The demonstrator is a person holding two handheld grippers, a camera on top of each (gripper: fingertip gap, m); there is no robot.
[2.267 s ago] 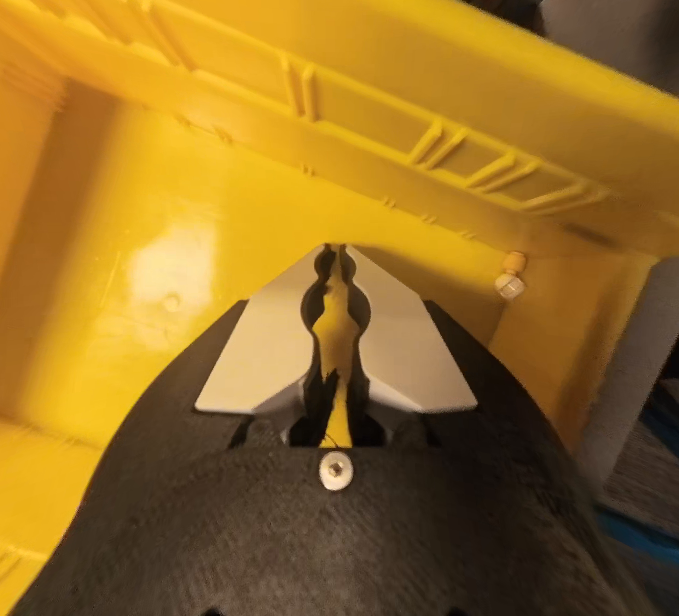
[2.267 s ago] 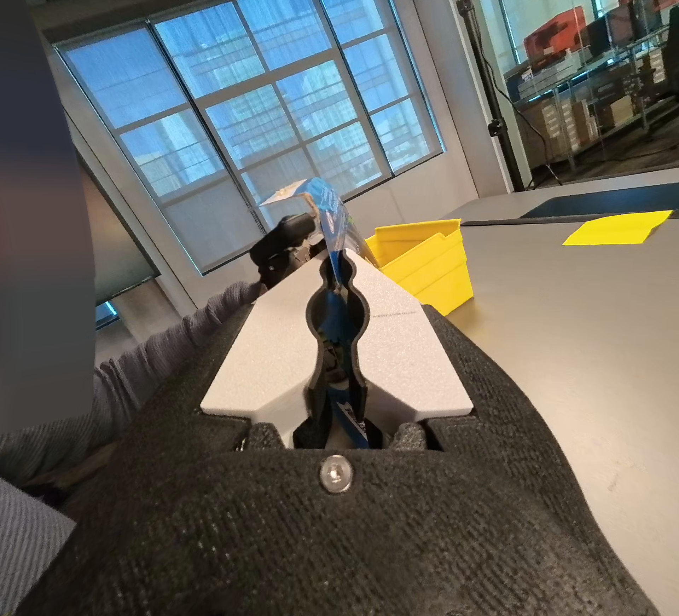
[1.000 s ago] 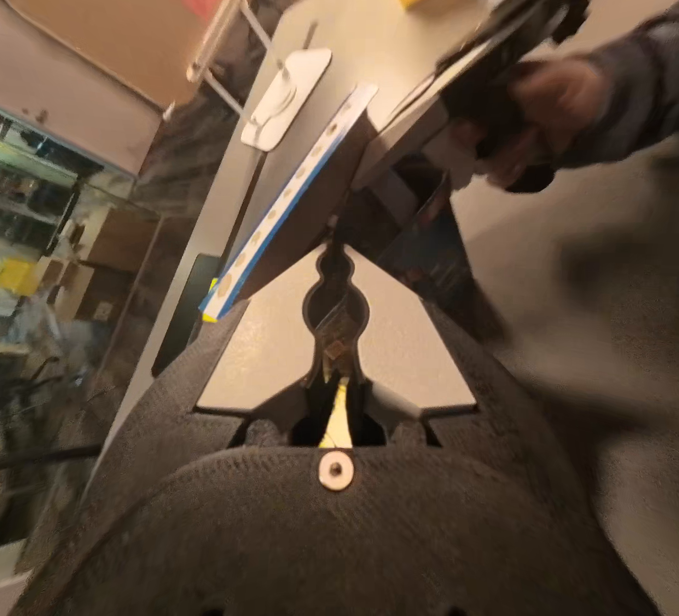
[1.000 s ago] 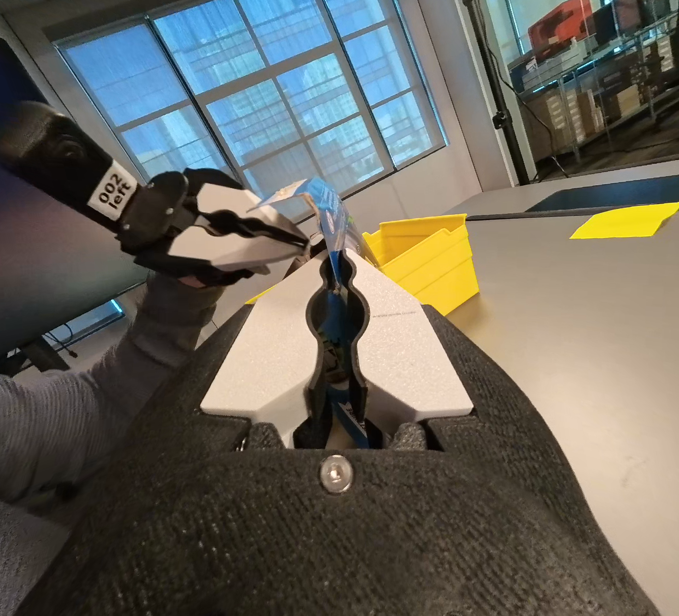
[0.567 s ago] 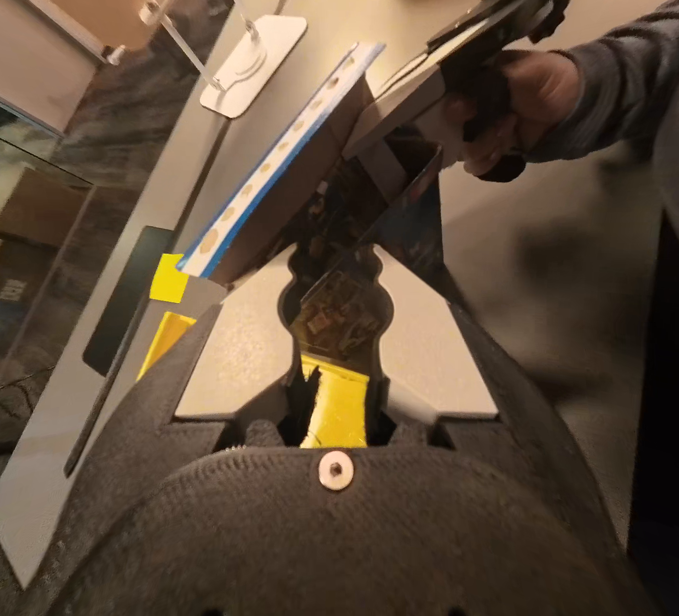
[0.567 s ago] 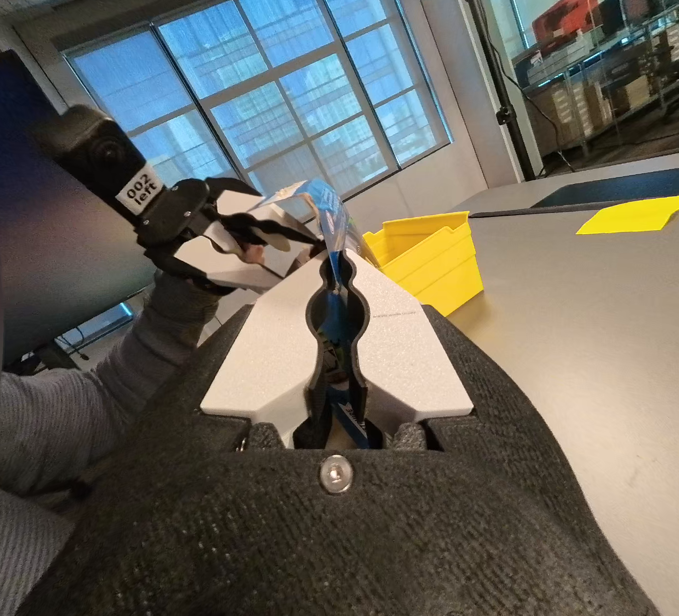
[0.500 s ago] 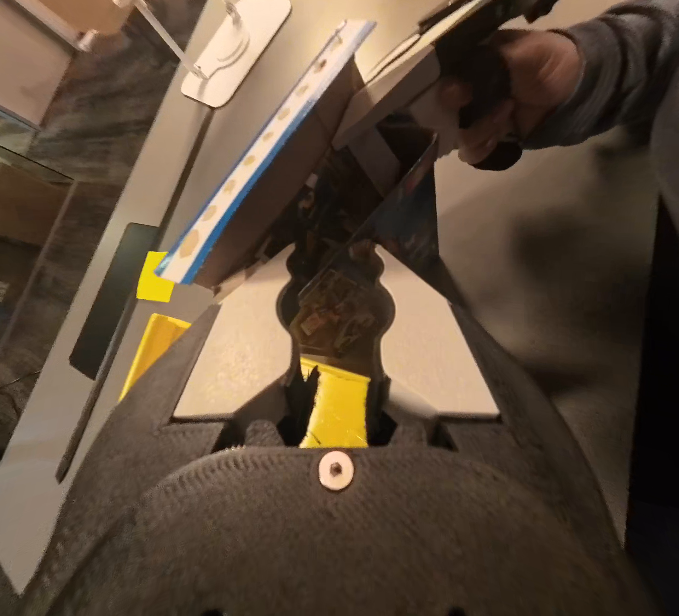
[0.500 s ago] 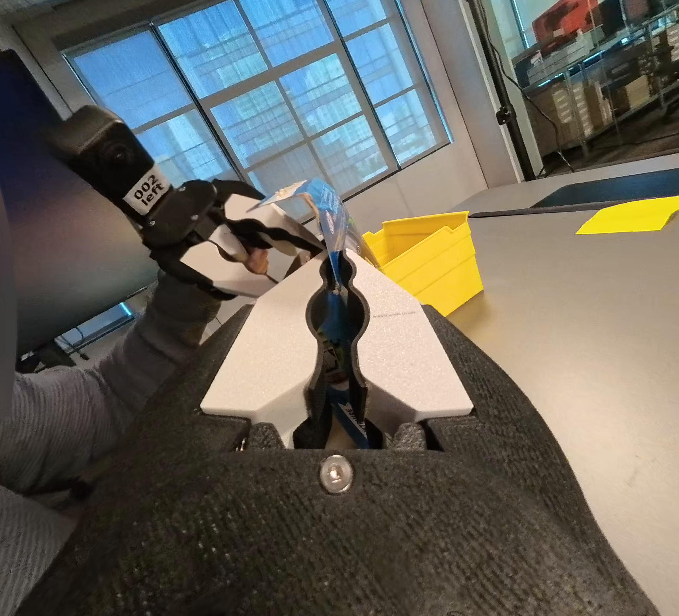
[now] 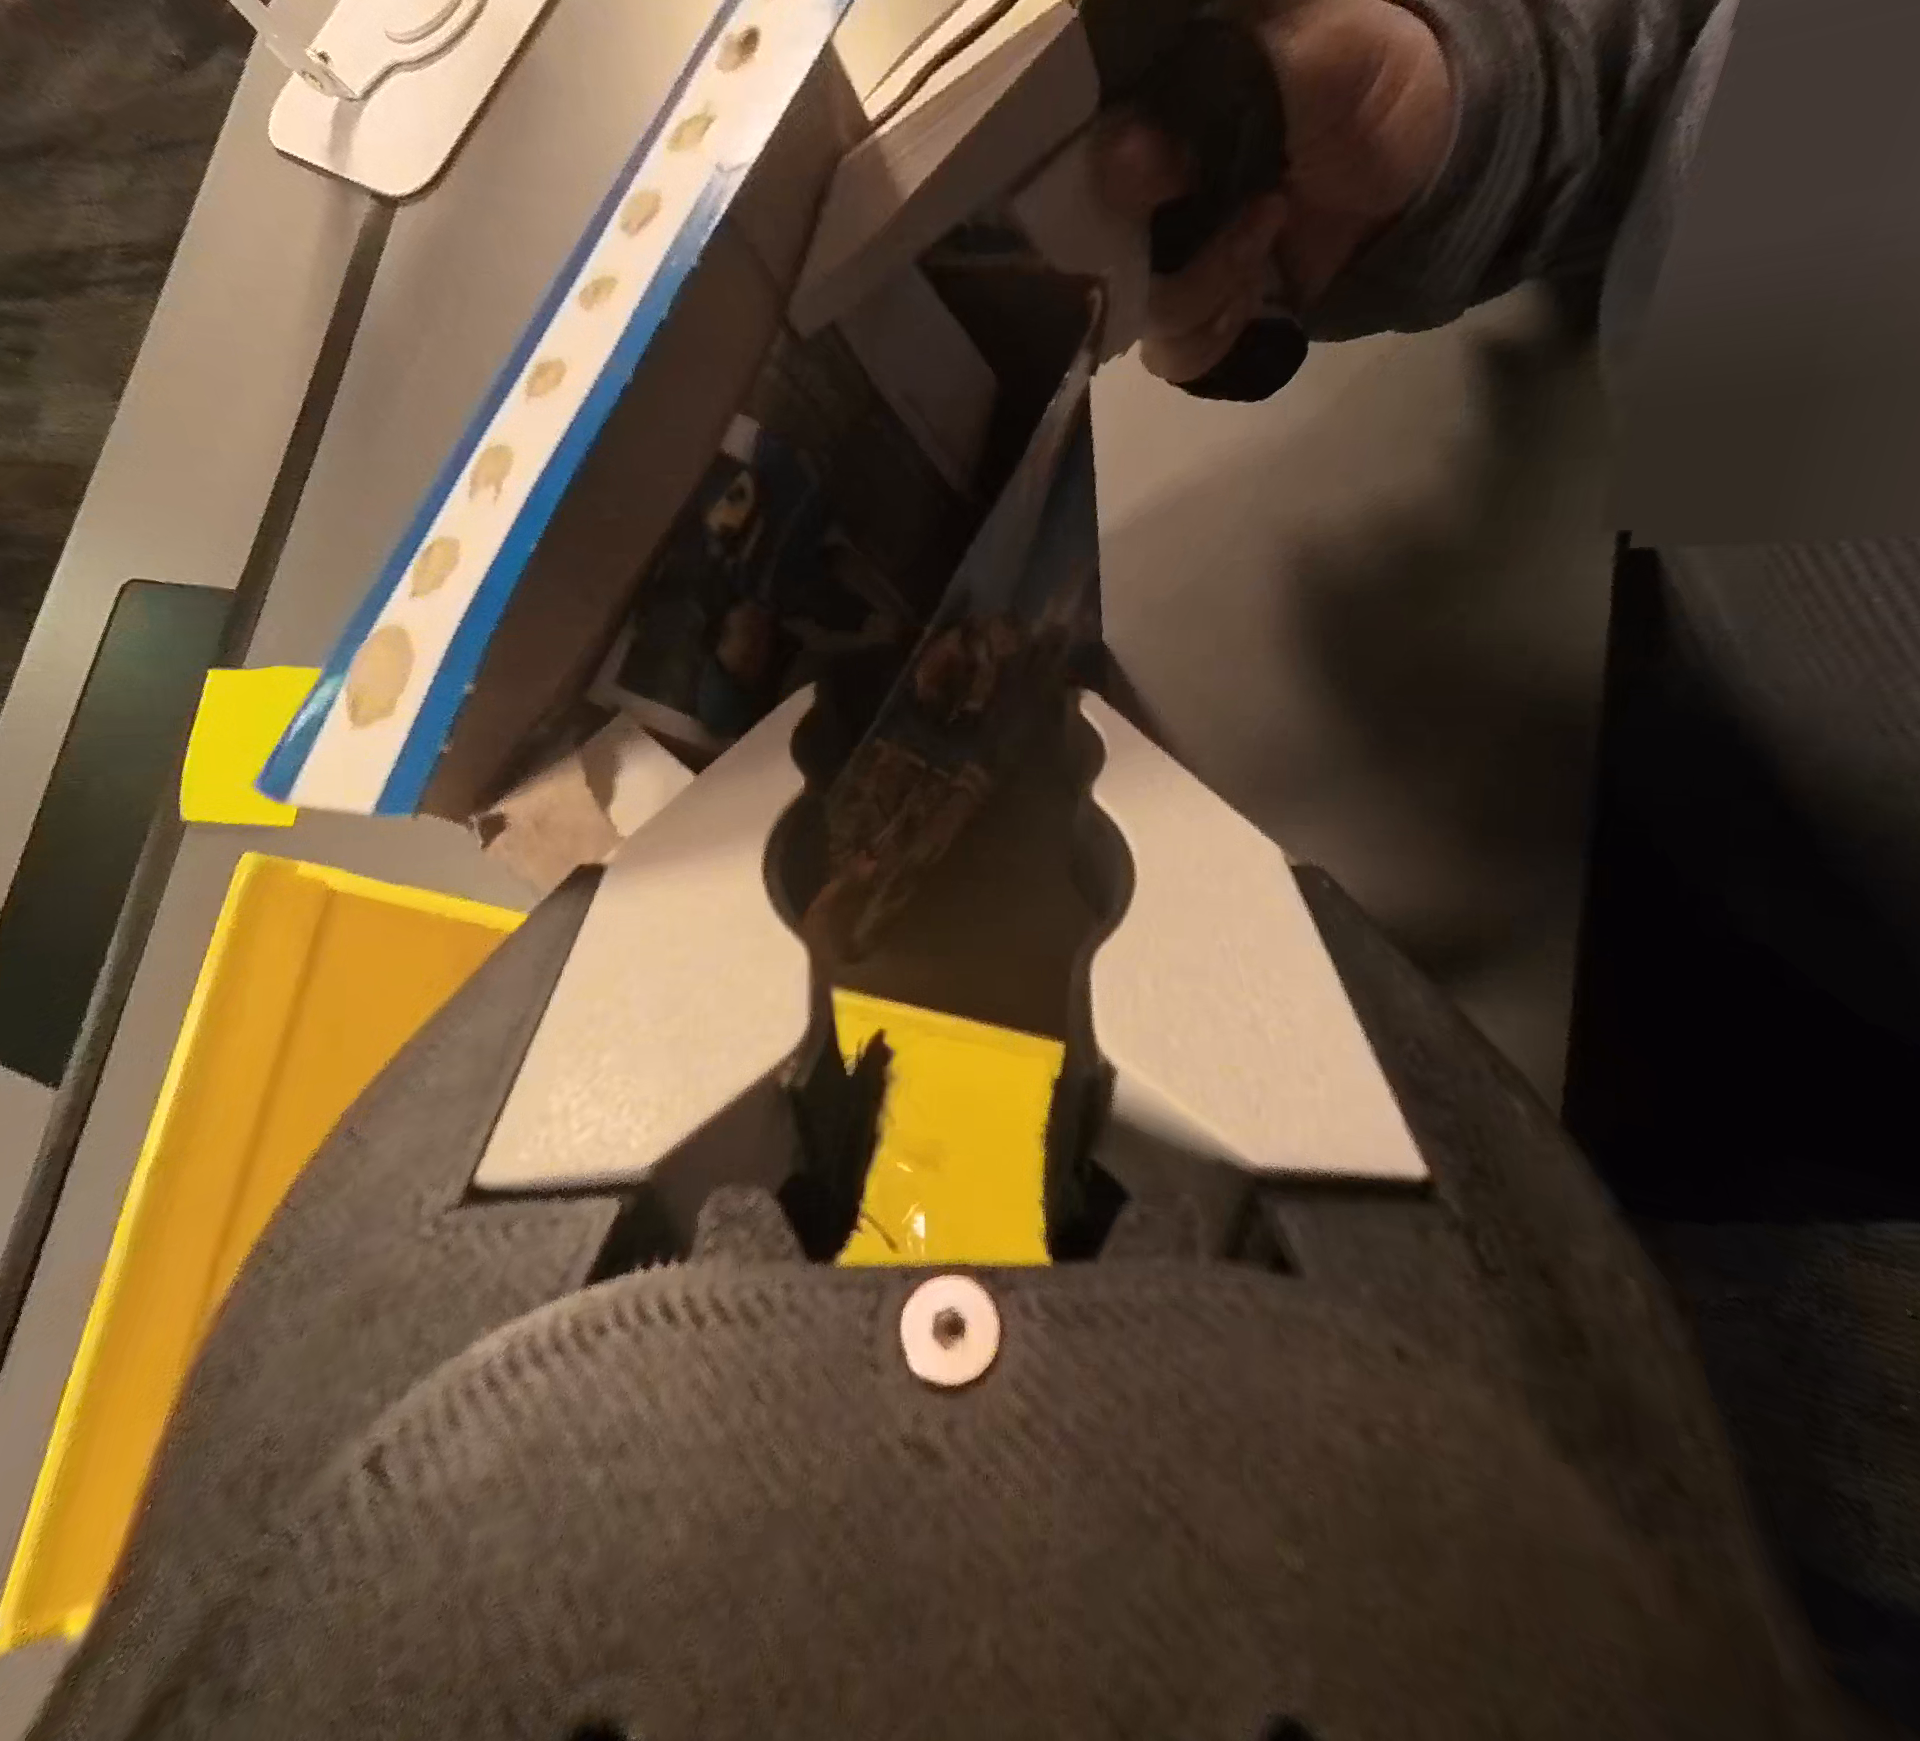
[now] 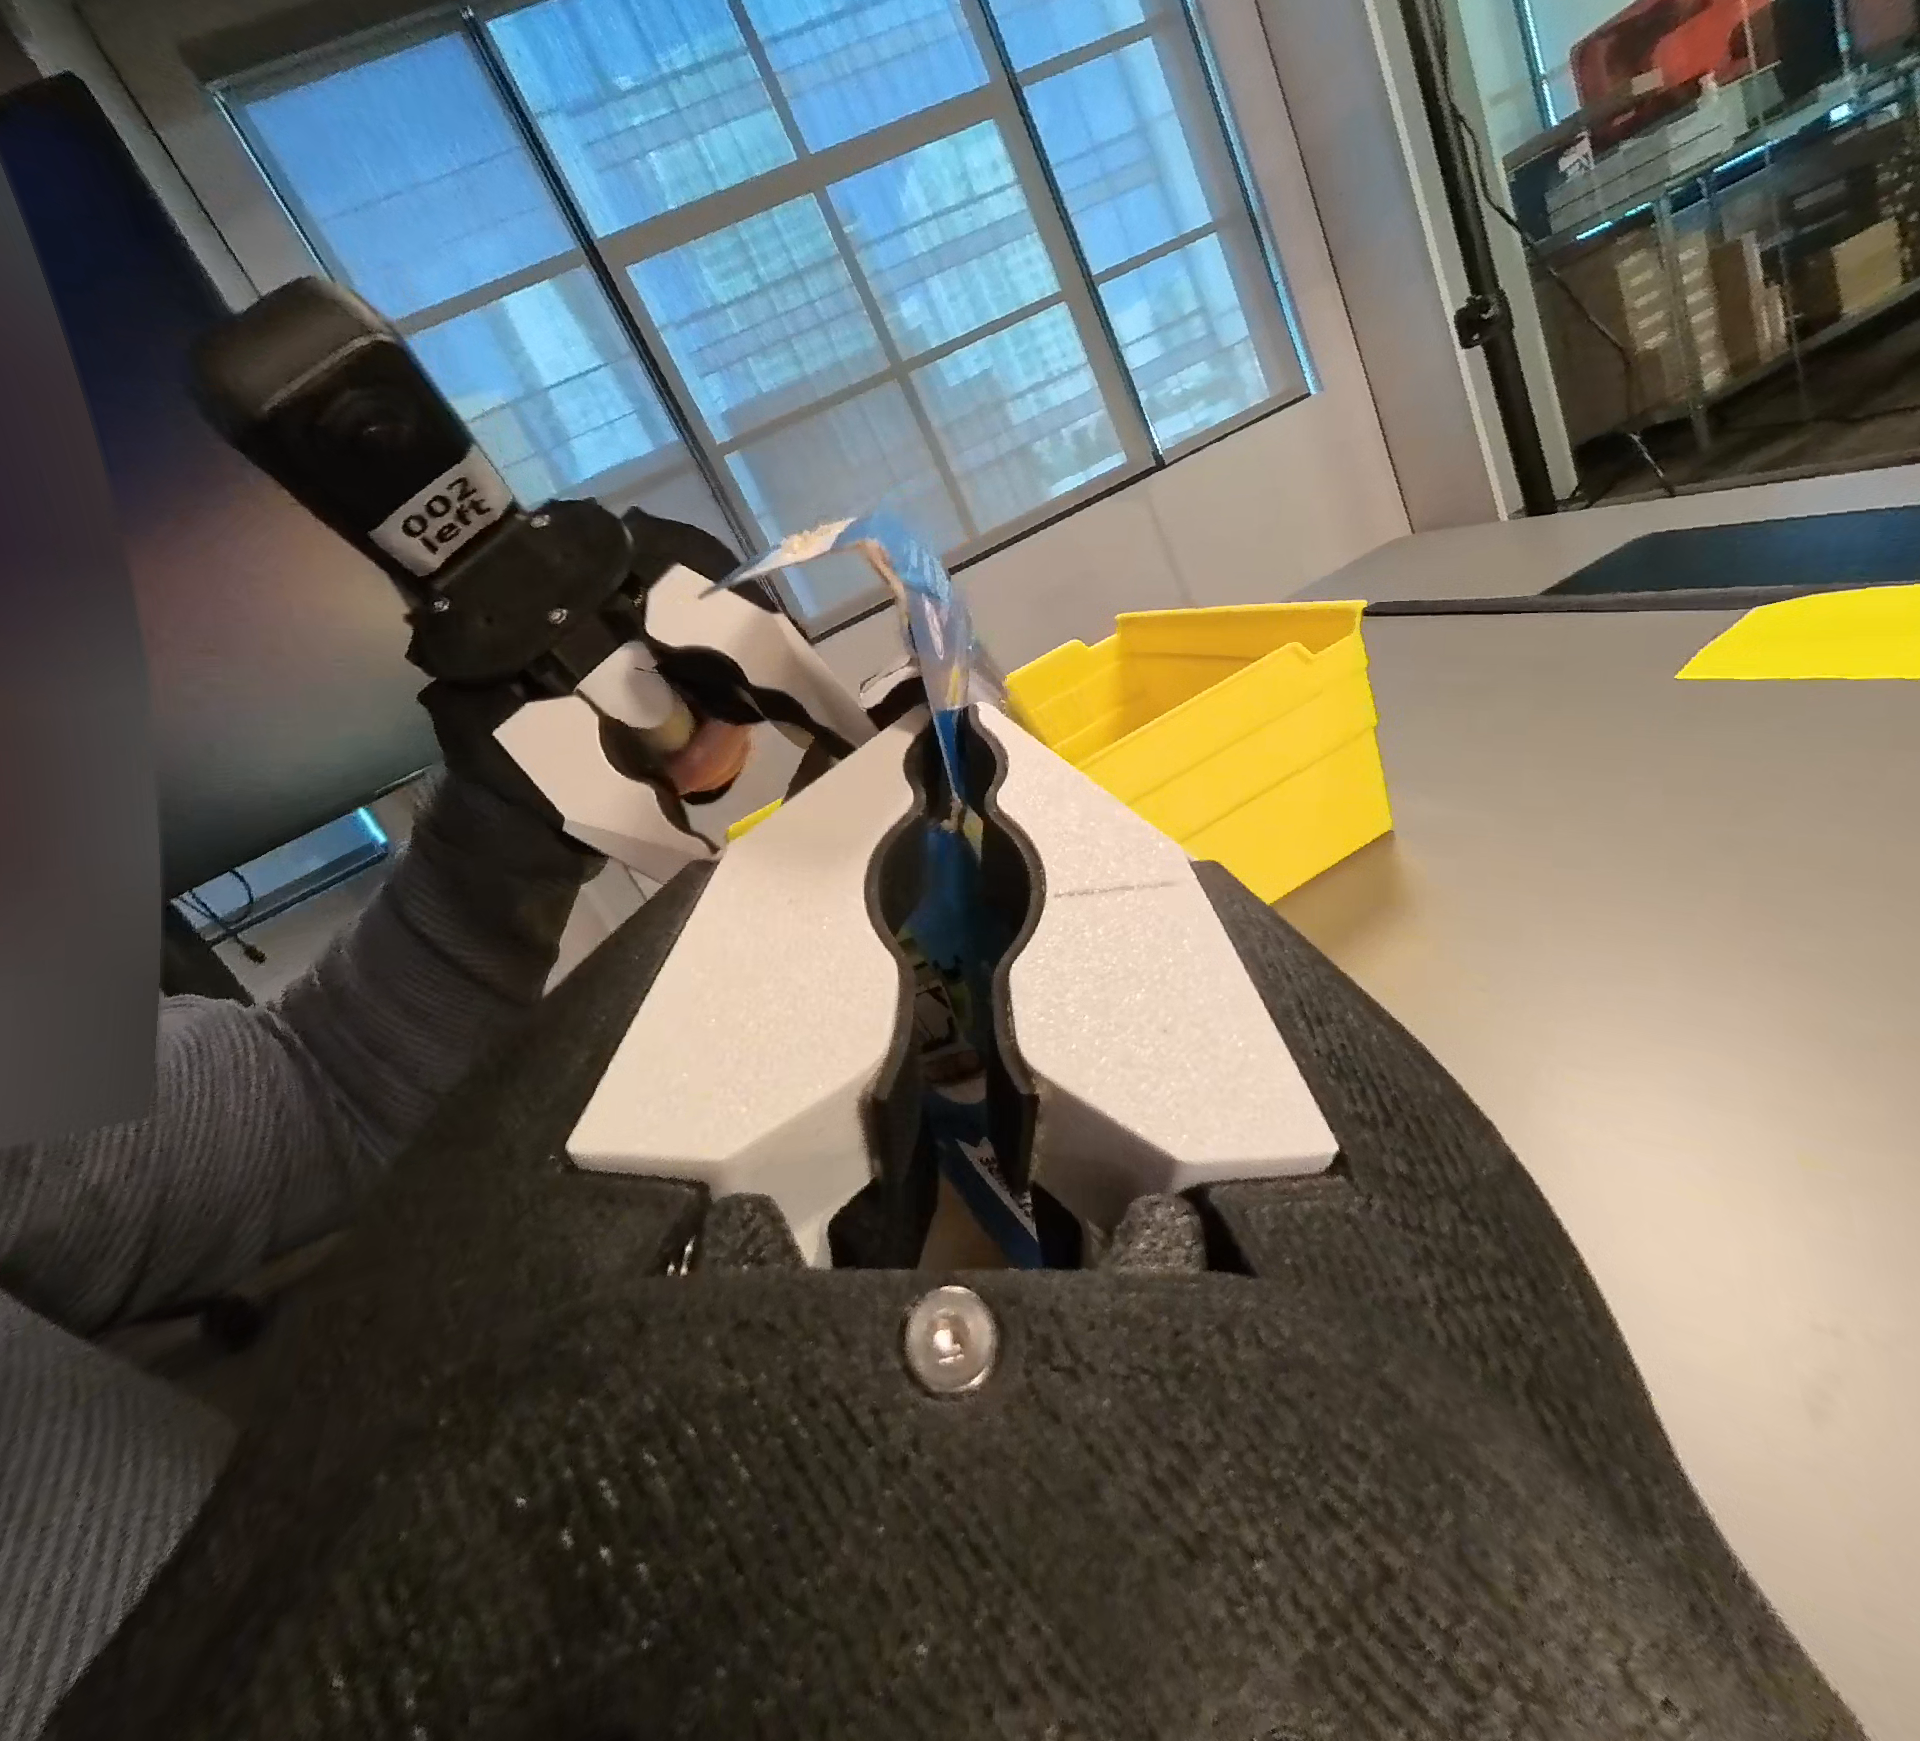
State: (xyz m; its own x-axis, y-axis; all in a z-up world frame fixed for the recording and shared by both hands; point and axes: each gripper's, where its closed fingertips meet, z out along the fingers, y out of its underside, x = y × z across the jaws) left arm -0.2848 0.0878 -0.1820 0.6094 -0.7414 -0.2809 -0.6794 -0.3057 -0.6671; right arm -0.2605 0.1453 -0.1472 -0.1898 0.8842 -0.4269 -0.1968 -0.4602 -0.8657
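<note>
My right gripper (image 10: 961,715) is shut on a blue cardboard box (image 10: 930,621) and holds it up above the grey table (image 10: 1610,1016). In the left wrist view the box (image 9: 582,382) is open: one flap, white with blue edges, stands at the left, and a dark printed flap (image 9: 997,631) runs down between my left fingers. My left gripper (image 9: 945,704) is open around that flap, and its pads do not press on it. The right gripper (image 9: 1039,133) and the hand holding it show at the top of that view. The left gripper (image 10: 790,787) also shows in the right wrist view, just left of the box.
A yellow bin (image 10: 1247,735) stands on the table beyond the box and shows below my left gripper (image 9: 260,1068). A yellow patch (image 10: 1808,652) and a dark mat (image 10: 1766,559) lie farther back. A white stand base (image 9: 436,18) sits at the table's far side. The tips of one gripper are about 7 cm away from the tips of the other.
My left gripper left the inside of the yellow bin, came up to the box and opened from shut, with the dark flap now between its fingers. The right gripper kept its hold.
</note>
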